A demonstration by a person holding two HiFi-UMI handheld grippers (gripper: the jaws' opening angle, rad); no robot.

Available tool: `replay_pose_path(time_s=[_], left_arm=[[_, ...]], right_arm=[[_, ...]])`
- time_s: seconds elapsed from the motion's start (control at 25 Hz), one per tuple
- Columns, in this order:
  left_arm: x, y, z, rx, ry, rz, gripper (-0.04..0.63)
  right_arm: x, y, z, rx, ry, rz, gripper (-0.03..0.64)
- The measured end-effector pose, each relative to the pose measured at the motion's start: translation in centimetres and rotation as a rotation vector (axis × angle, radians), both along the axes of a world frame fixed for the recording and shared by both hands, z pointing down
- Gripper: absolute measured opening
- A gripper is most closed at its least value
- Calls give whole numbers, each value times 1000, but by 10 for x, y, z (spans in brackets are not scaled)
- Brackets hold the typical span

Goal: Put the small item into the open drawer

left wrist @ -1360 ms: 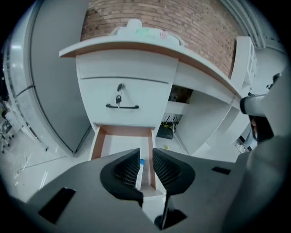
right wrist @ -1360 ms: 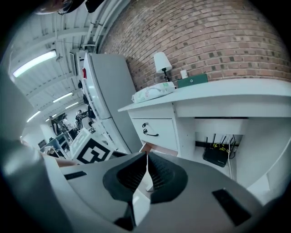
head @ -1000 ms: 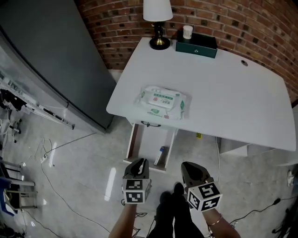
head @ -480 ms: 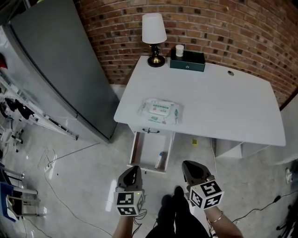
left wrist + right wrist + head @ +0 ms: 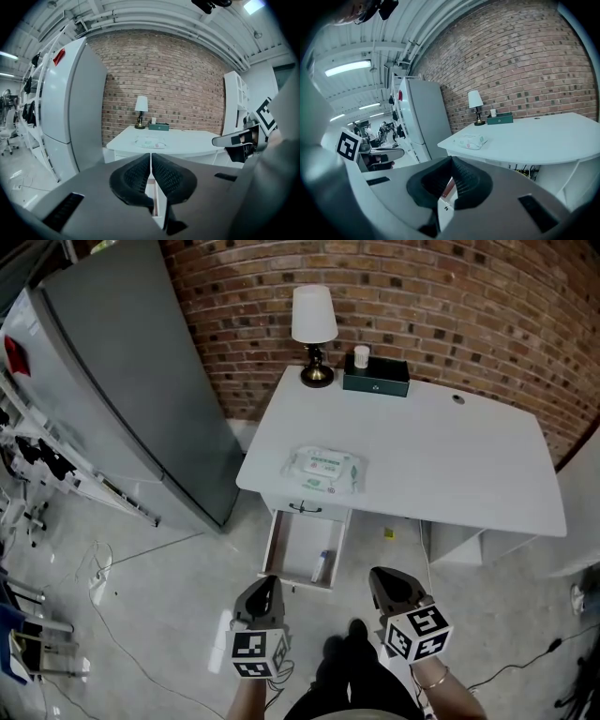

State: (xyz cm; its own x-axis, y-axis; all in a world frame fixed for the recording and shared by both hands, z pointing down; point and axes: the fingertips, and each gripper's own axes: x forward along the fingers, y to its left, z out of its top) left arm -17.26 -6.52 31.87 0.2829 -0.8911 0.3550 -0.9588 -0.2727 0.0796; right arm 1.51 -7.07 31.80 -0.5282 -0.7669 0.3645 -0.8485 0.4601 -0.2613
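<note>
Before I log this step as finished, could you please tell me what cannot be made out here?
The small item in the open drawer: head view, too small to identify.
The drawer's inside: both gripper views, mostly hidden behind the jaws.
Print on the wet-wipes pack: every view, too small to read.

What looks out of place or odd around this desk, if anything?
Only the drawer under the front edge of the desk: it stands pulled open, with a small item lying inside. Nothing on the desk top looks spilled, tipped or damaged.
</note>
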Motion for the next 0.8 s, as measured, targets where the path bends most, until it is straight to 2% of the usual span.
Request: replay_pose_path(time_s=[0.6, 0.8], left_arm=[[-1, 13, -13, 16, 22, 21, 31], [1, -1, -7, 17, 23, 34, 31]], right_arm=[[-4, 16, -14, 13, -2, 11, 6], [-4, 4, -12, 18, -3, 13, 6]])
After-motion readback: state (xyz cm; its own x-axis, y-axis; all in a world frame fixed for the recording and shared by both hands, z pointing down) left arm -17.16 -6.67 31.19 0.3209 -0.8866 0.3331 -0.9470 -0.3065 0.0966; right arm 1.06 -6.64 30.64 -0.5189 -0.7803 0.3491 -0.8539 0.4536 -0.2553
